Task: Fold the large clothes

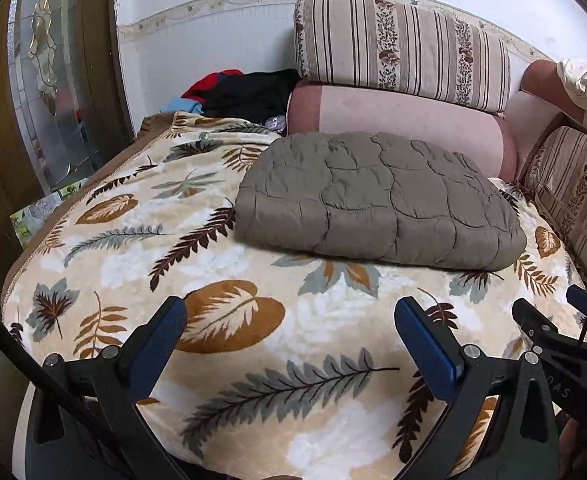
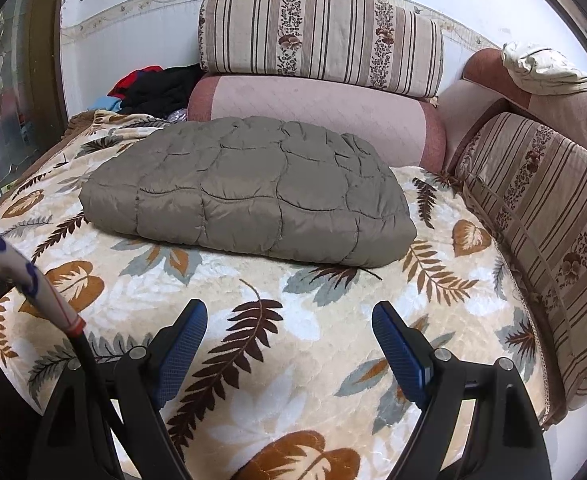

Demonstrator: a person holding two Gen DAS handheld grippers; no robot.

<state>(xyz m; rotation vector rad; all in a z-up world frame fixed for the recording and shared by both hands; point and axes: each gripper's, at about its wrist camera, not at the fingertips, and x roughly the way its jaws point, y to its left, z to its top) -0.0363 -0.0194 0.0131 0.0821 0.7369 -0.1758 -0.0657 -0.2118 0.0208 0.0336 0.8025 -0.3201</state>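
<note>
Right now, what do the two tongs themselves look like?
Both the left tongs and right tongs are matte black with silver pivot bolts and ribbed blue pads. Faint letters mark one black arm. A white-and-black cable with blue marks and a red band crosses the right view.

A puffy grey-brown quilted garment (image 1: 381, 200) (image 2: 249, 196) lies folded into a thick, rounded rectangular bundle, flat on the leaf-patterned blanket (image 1: 229, 320) (image 2: 293, 340), just before the pink cushion (image 1: 405, 120) (image 2: 325, 120).
</note>
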